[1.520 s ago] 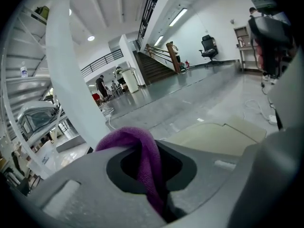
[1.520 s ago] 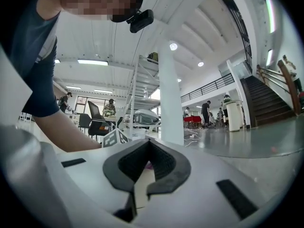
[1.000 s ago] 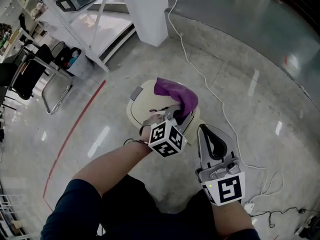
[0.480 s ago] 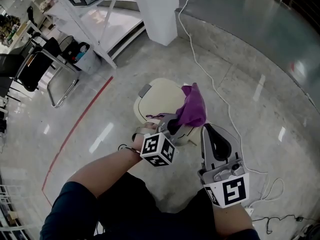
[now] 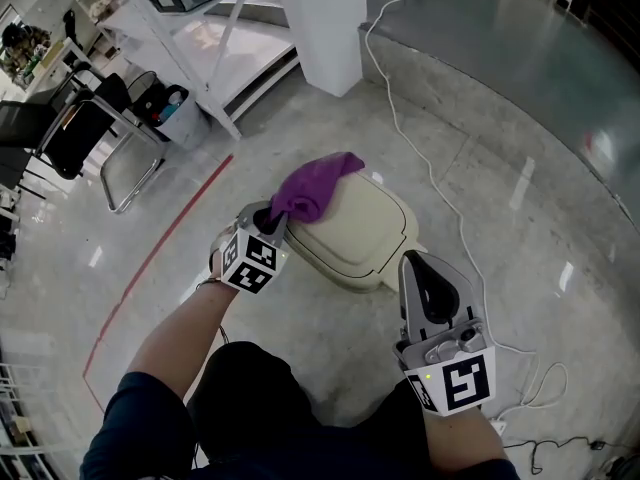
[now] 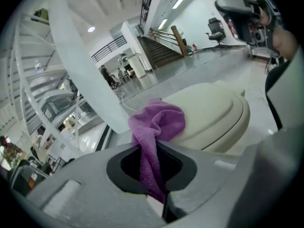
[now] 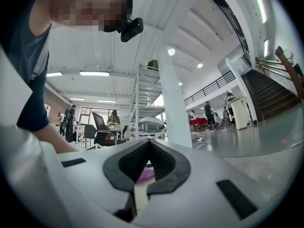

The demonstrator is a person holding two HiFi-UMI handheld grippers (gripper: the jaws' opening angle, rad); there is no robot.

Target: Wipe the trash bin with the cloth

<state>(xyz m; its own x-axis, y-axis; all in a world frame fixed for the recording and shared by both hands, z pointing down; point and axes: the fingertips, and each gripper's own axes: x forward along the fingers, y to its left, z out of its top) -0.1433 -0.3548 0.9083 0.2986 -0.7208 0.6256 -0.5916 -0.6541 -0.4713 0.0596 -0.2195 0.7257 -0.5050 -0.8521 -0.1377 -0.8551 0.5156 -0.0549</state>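
Here the left gripper [image 6: 151, 161] has its jaws clamped on a purple cloth [image 6: 159, 122], left of centre in the head view. The cloth's bunched free end lies on the upper-left edge of the cream trash bin [image 5: 365, 230]. The right gripper [image 5: 420, 270], at lower right, is just beside the bin's near edge, jaws pressed together on nothing. A white cable [image 5: 400, 138] trails across the floor [image 5: 500, 118] at upper right.

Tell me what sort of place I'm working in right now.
Most likely a large open office or lab hall, indoors. It has a polished concrete floor, a broad staircase leading to an upper level, and office chairs next to metal shelving.
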